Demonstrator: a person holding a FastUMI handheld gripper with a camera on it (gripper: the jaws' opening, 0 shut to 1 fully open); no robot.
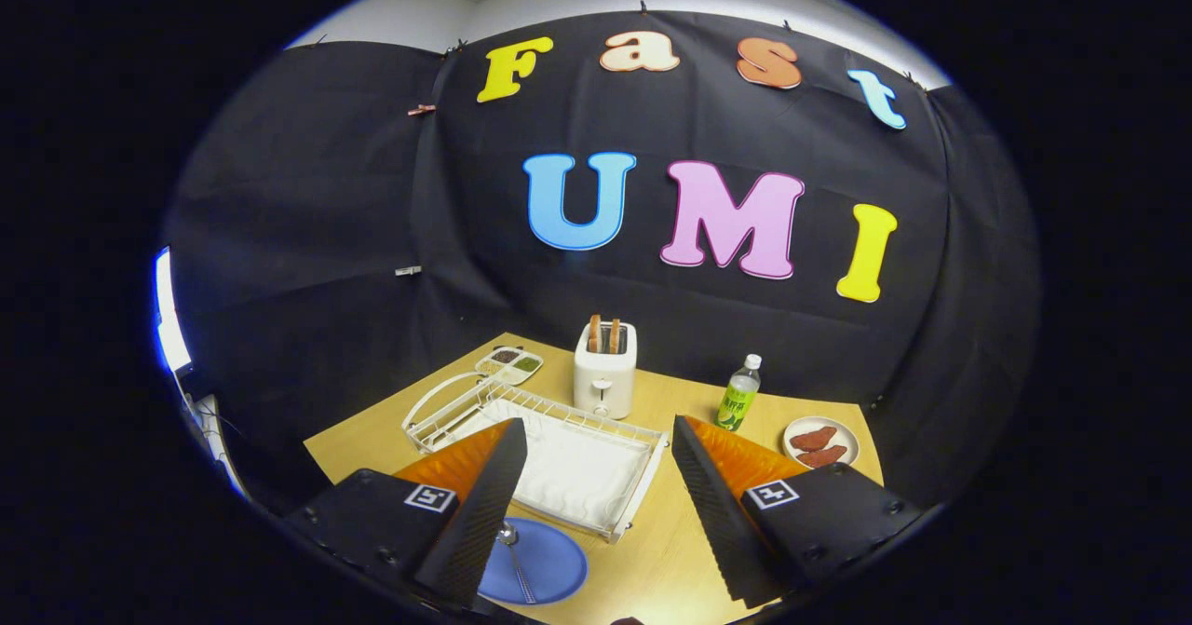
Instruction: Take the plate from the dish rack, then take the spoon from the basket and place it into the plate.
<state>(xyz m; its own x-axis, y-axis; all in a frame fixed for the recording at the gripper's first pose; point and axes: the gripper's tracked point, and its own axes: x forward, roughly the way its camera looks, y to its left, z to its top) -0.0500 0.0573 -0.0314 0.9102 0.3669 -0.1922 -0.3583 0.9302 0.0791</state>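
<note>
Low in the frame, the blue plate (pixel 545 564) lay on the worktop (pixel 670 550) just before the dish rack (pixel 559 457), beside the left finger. The spoon (pixel 515 555) rested in it, long axis pointing away from the rack. The gripper (pixel 596 513) fingers stood released, spread wide and empty. The bottle (pixel 738 394) label was too small to read.

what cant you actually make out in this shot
- Blue plate, gripper view: its near side is hidden behind a finger of the open claw.
- Spoon on the plate: the handle's end runs out of sight.
- Small tray beyond the dish rack: its contents are too small to identify.
- Bottle: its label is too small to read.
</note>
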